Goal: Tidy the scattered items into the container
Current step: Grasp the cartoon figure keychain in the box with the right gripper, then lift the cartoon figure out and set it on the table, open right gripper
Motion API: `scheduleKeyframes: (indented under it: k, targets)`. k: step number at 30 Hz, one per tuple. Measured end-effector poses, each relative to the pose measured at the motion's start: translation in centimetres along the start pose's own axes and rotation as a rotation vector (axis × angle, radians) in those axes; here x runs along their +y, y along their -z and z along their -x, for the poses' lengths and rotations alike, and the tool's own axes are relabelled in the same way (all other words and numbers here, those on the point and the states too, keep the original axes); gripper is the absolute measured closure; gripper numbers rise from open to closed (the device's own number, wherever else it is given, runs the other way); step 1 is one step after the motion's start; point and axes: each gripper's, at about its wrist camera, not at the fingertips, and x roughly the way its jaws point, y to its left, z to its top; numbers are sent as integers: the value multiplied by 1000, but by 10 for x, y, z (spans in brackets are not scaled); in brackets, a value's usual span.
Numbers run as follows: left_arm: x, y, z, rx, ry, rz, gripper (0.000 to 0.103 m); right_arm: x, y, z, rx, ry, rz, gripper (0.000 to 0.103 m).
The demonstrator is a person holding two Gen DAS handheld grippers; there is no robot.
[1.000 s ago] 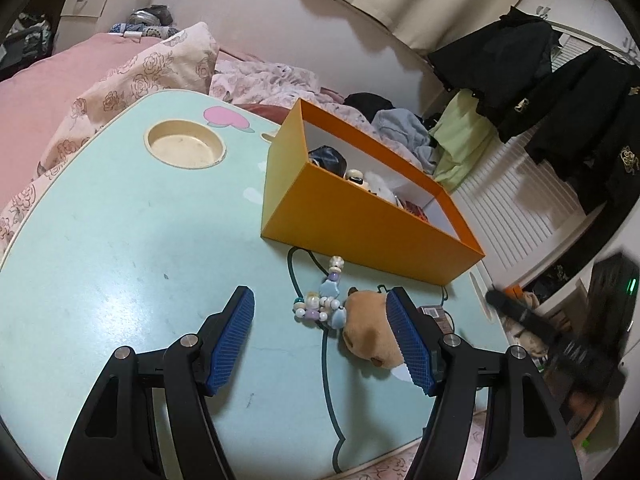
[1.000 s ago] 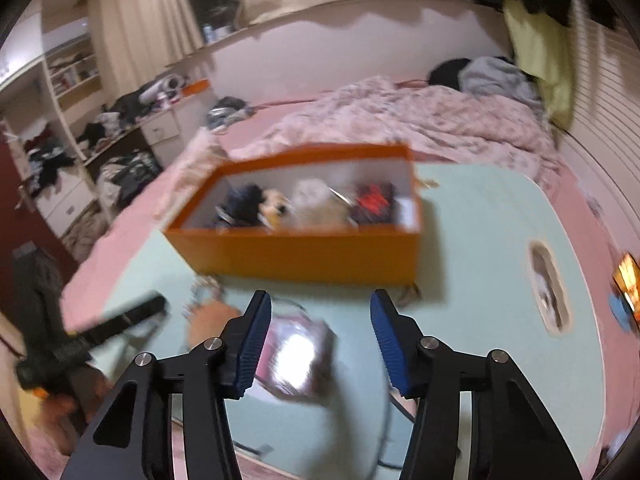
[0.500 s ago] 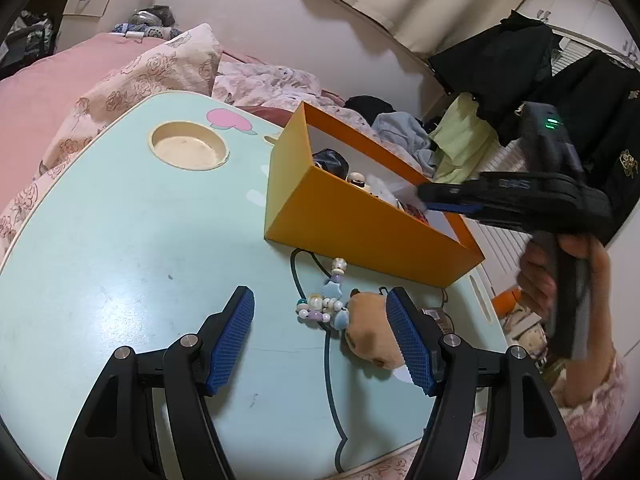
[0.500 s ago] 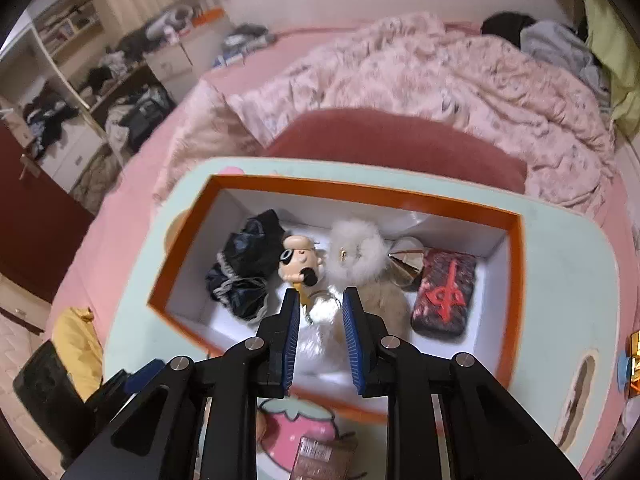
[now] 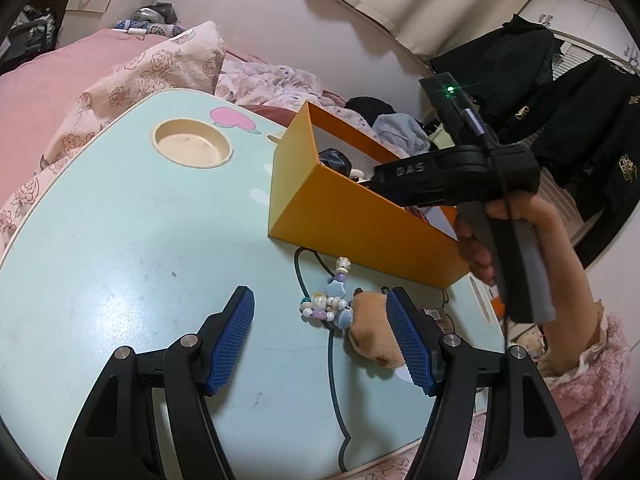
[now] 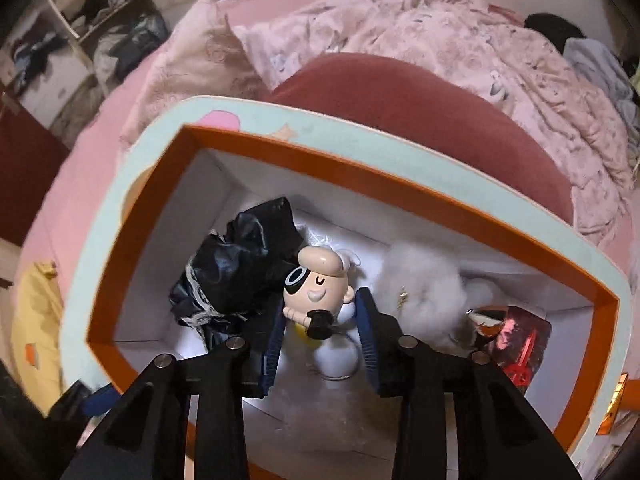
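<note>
Left wrist view: the left gripper (image 5: 320, 344) is hovering over the pale green tabletop (image 5: 120, 240) with its jaws standing apart and gripping nothing. A bead charm (image 5: 326, 300) and a brown plush toy (image 5: 374, 334) are lying between the blue pads. The orange box (image 5: 352, 216) is standing just beyond them. The right hand (image 5: 492, 240) is holding its tool above the box.

Right wrist view: the right gripper (image 6: 322, 342) is pointing down into the orange box (image 6: 360, 176), its jaws having just been opening slightly. A clear packet (image 6: 334, 360) is lying between them, unclamped, near a cartoon figurine (image 6: 316, 284), a black bag (image 6: 240, 272) and a white pompom (image 6: 424, 280).
</note>
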Motion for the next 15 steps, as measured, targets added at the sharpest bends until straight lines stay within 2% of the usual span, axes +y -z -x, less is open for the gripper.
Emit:
scheduleKeyframes:
  k: [3,8,12,15]
  targets:
    - [1,0,0,0,2,3,34,1,2,3,-20,6,-3,71]
    - [1,0,-1,3,0,5,34,-10,22,49,-176,-124,-75,71]
    - [0,1,-1,5,-2,2,34,-15,64,111,-322,-171,-81,71]
    - [-1,1,-2,8,-3,2,34,-17,106,139,-379,-166,-75,71]
